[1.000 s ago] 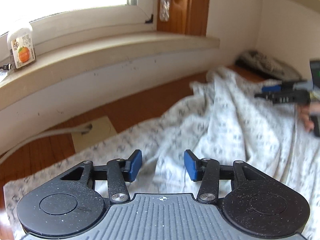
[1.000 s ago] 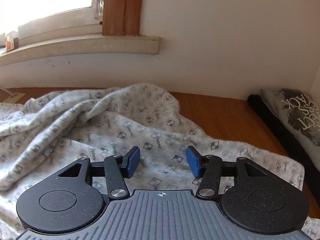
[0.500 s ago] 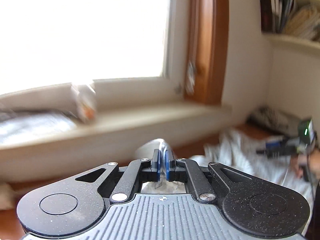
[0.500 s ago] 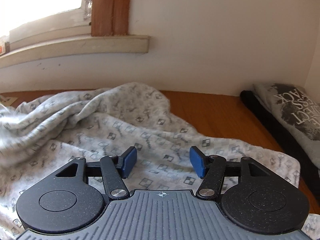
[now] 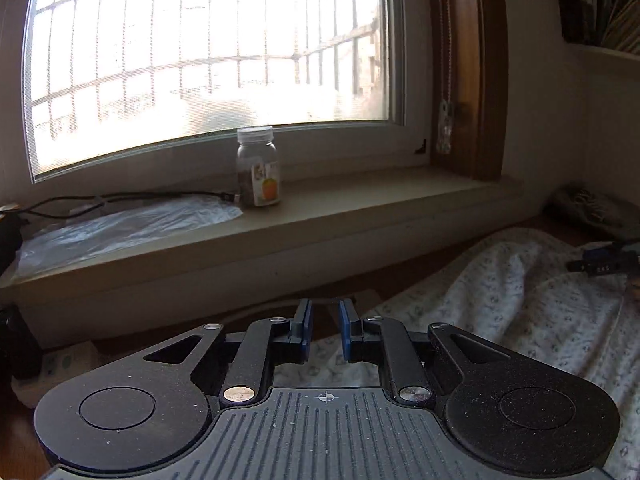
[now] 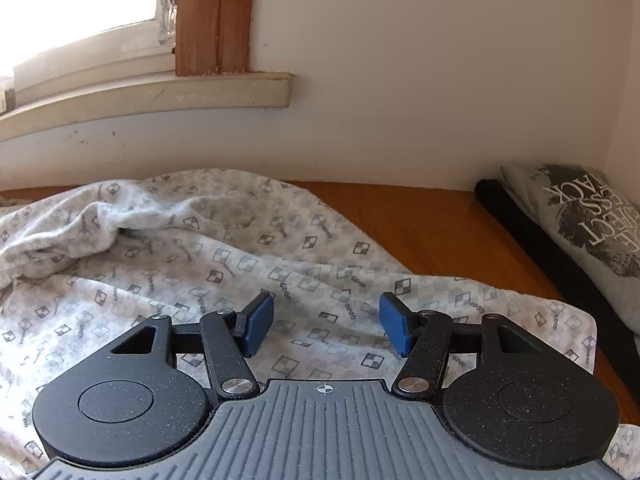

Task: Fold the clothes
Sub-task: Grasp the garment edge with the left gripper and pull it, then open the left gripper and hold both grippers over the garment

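Note:
A light grey garment with a small checked print (image 6: 180, 248) lies rumpled across the wooden table (image 6: 420, 224). My right gripper (image 6: 326, 326) hovers open just above its near right part, with nothing between the blue pads. In the left wrist view the same garment (image 5: 520, 300) spreads to the right and below. My left gripper (image 5: 325, 330) is raised over the garment's left end, facing the window. Its jaws stand a narrow gap apart and are opening, with no cloth between them. The right gripper (image 5: 600, 264) shows at the far right edge.
A folded grey shirt with dark lettering (image 6: 592, 220) lies on a black strip in the right corner. On the window sill (image 5: 360, 208) stand a jar with an orange label (image 5: 258, 168), a plastic bag (image 5: 120, 224) and a black cable (image 5: 100, 200). A wall runs behind the table.
The left gripper shut on a fold of the garment and lifted it towards the window; now the fold is gone and the jaws have parted. The right jaws widened slightly.

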The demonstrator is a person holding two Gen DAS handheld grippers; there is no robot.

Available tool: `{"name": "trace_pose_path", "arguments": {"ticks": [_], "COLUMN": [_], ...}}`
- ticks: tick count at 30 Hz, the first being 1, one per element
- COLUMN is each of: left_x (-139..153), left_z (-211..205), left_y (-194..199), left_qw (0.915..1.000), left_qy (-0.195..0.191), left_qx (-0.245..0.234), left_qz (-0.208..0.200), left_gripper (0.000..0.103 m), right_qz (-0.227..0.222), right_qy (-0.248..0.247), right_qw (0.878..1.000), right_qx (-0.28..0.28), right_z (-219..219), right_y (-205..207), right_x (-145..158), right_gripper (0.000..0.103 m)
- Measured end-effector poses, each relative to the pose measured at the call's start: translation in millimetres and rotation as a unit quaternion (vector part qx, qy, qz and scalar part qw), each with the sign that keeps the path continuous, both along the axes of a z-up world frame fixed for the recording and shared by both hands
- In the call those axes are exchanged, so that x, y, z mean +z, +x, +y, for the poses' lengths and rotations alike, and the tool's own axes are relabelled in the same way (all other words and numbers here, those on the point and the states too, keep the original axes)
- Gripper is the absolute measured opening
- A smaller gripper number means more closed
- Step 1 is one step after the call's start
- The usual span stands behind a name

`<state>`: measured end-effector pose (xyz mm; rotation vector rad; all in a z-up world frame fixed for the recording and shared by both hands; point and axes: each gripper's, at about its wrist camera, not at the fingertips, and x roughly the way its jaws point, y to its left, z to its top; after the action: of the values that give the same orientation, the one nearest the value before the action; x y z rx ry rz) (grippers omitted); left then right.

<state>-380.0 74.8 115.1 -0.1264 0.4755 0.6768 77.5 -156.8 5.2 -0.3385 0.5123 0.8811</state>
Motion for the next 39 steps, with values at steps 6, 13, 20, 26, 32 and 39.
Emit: {"name": "trace_pose_path", "arguments": {"ticks": [6,13,20,26,32,39], "left_x": [-9,-39,-71,-90,-85,-66], "left_z": [-4,19,52,65,62,52], "left_y": [49,152,218,223,220,214], "left_qw": [0.9991,0.9944,0.9883,0.9851,0.9831,0.9867], "left_qy": [-0.005,-0.02,-0.019,-0.047,-0.052,-0.026], "left_qx": [-0.038,-0.09,-0.107,-0.114,-0.127,-0.12], "left_qz": [0.016,0.051,0.107,0.12,0.121,0.106], "left_gripper": [0.039,0.049,0.04,0.043,0.0,0.002], "right_qz": [0.013,0.036,0.031,0.035,0.03,0.026], "right_qy": [0.011,0.019,0.012,0.016,0.009,0.004], "right_qw": [1.0,0.999,0.999,0.999,0.999,1.0], "right_qx": [0.005,0.01,0.018,0.023,0.018,0.017], "right_z": [-2,-4,-2,-3,-2,0], "right_y": [6,12,8,8,6,4], "right_x": [-1,-2,-1,-1,0,0], "right_gripper": [0.059,0.059,0.059,0.059,0.059,0.059]}}
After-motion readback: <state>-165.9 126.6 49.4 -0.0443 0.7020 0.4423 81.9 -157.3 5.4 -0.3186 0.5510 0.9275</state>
